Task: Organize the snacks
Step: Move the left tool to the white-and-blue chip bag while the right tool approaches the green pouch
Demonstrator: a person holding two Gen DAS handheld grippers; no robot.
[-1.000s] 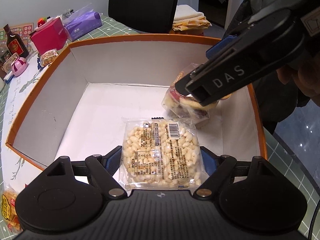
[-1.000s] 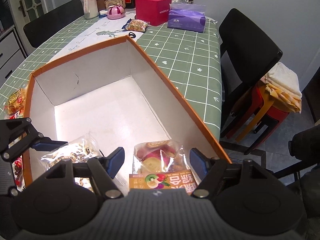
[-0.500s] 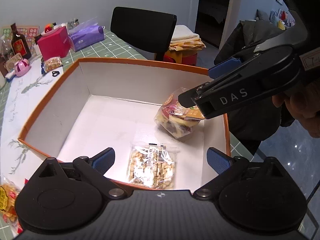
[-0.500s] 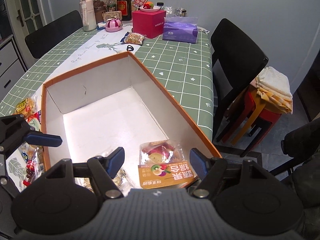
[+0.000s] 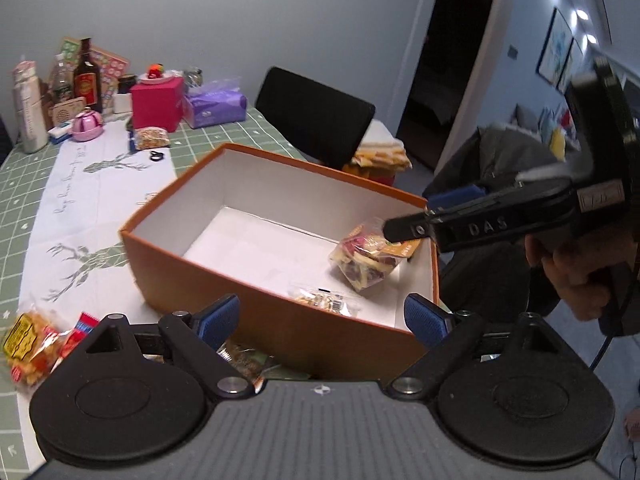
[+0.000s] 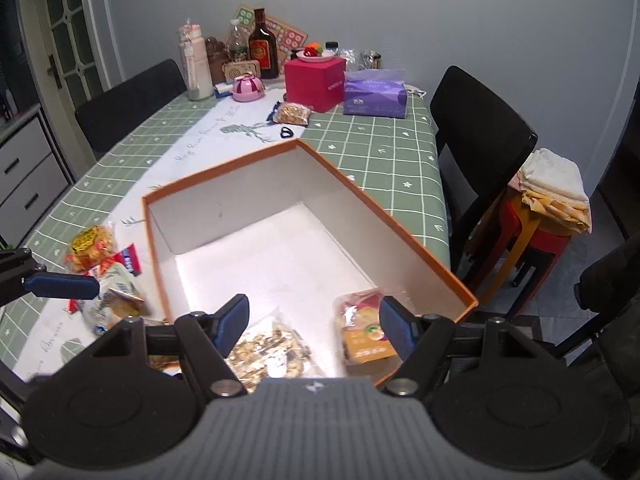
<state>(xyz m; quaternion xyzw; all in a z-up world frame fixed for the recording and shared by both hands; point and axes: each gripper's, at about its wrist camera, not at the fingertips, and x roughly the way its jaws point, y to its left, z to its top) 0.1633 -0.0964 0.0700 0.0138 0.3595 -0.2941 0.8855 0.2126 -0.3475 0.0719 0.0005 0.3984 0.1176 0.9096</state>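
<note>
Both of your grippers have pulled back and up from the box since a second ago, and the two packets they carried now lie inside it. Your left gripper (image 5: 322, 318) hangs outside the near wall of the orange box (image 5: 256, 304), its blue-padded fingers spread wide with nothing between them. Your right gripper (image 6: 314, 320) hovers over the box's near corner, fingers likewise parted and empty.

On the white floor of the box, the clear packet of nuts (image 6: 268, 350) lies flat near the wall closest to you, and the fruit snack bag (image 6: 362, 330) with its orange label sits just beside it, towards the corner. From the left wrist view the fruit snack bag (image 5: 368, 258) rests below the tip of your right gripper (image 5: 404, 228), apart from it, and the packet of nuts (image 5: 324, 300) shows just over the box's rim.

Outside the box, more snack packets (image 6: 102, 256) lie loose on the green checked tablecloth (image 6: 384, 148) near your left gripper's finger (image 6: 60, 285). At the table's far end stand a red box (image 6: 314, 82), a purple tissue pack (image 6: 374, 96) and a dark bottle (image 6: 263, 50).
</note>
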